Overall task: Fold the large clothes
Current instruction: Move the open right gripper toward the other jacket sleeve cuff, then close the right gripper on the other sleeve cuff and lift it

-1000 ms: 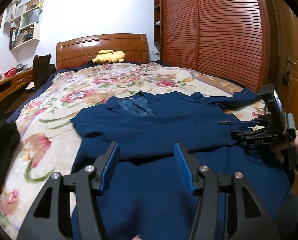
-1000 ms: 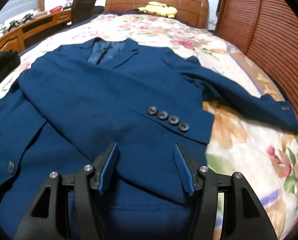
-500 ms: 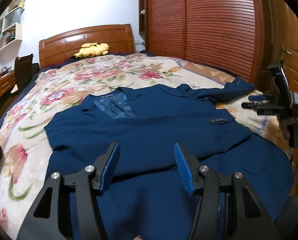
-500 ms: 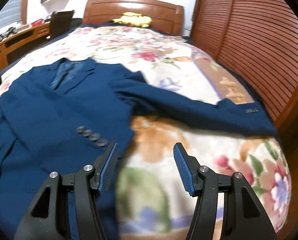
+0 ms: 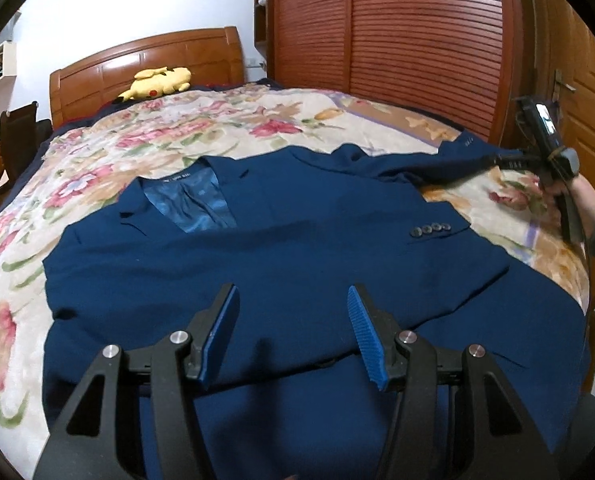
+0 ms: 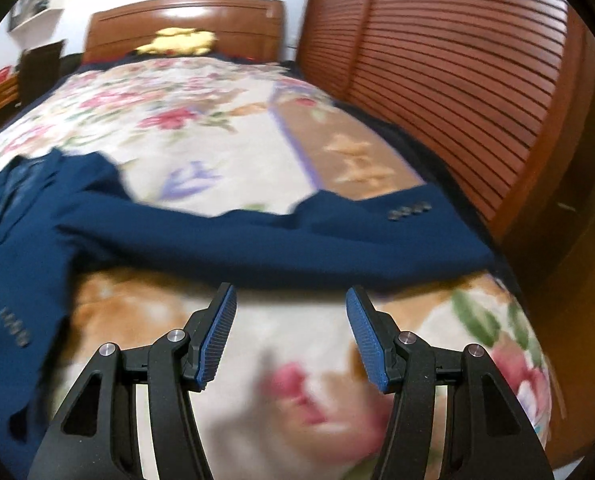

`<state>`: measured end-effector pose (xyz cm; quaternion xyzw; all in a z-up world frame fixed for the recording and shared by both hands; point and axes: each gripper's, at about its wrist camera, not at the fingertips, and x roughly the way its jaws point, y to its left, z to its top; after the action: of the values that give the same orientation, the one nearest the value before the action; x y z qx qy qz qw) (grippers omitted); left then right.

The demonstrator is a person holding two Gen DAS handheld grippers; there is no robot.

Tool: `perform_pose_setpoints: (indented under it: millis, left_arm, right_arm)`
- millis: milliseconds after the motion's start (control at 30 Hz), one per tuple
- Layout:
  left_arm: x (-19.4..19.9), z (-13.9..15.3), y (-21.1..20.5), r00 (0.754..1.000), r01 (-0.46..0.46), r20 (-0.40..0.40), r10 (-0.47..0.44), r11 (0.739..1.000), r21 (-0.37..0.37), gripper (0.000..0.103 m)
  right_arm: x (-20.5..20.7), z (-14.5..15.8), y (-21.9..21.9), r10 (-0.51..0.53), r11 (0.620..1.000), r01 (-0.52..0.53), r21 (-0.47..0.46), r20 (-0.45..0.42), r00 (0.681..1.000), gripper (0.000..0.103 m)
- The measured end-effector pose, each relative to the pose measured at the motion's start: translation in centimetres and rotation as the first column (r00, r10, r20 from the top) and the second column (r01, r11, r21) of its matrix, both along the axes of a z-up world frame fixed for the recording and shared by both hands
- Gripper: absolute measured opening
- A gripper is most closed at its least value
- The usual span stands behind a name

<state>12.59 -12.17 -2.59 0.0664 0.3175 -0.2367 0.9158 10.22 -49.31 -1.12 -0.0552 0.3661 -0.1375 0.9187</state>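
Note:
A navy suit jacket (image 5: 281, 256) lies face up on the floral bedspread (image 5: 169, 136), collar toward the headboard. One sleeve is folded across its chest, its cuff buttons (image 5: 431, 229) showing. The other sleeve (image 6: 281, 240) stretches out to the right, cuff buttons (image 6: 411, 210) near the bed's edge. My left gripper (image 5: 293, 320) is open and empty, hovering over the jacket's lower front. My right gripper (image 6: 291, 320) is open and empty just short of the outstretched sleeve; it also shows in the left wrist view (image 5: 509, 160) beside the sleeve's cuff.
A yellow plush toy (image 5: 159, 80) lies by the wooden headboard (image 5: 145, 68). A slatted wooden wardrobe (image 5: 421, 40) runs along the bed's right side, with a door (image 5: 577, 92) beyond it. A dark chair (image 5: 17, 132) and desk stand at the left.
My right gripper has swung from above the folded sleeve's cuff rightward to the outstretched sleeve. My left gripper's view has turned right. Both stay open.

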Motion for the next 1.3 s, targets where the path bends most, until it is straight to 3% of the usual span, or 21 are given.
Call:
perform_pose_setpoints:
  millis: [367,667,933,1100,1200,1267,1300]
  left_arm:
    - [-0.2,-0.6,-0.2,1.0,0.006,0.004,-0.006,1.0,0.011,0.055]
    - [-0.1,-1.1,-0.2,1.0,0.002,0.001,-0.002,1.0,0.018,0.055]
    - [0.0,-1.4,-0.1,1.0,-0.004,-0.003,0.004,1.0,0.02,0.055]
    - [0.0,-1.3,-0.1,1.0,-0.008,0.002,0.008,1.0,0.02,0.055]
    - [0.0,-1.3,-0.1,1.0,-0.01,0.003,0.01,1.0,0.02,0.055]
    - [-0.1,-1.3,0.0,1.0,-0.012,0.006,0.012,1.0,0.018,0.055]
    - [-0.1,-1.2,0.1,1.0,-0.014,0.009,0.014,1.0,0.016,0.055]
  right_arm:
    - [3.1,-0.1,-8.8,-0.199,0.977,0.198,0.076,0.006,0.98,0.06]
    - [4.3,-1.0,-12.1,-0.31,0.947,0.311,0.081,-0.024,0.951,0.069]
    - [3.8,-2.1,-14.7,-0.433,0.893,0.439,0.094,-0.085,0.898,0.078]
    - [3.7,-2.4,-15.0,-0.427,0.891,0.436,0.128,-0.096,0.899,0.079]
    - [3.6,-2.3,-14.2,-0.373,0.914,0.381,0.137,-0.084,0.924,0.055]
    - [3.7,-2.2,-13.3,-0.296,0.939,0.306,0.157,-0.081,0.952,0.01]
    - [3.9,-2.3,-12.7,-0.265,0.949,0.275,0.152,-0.084,0.961,0.005]
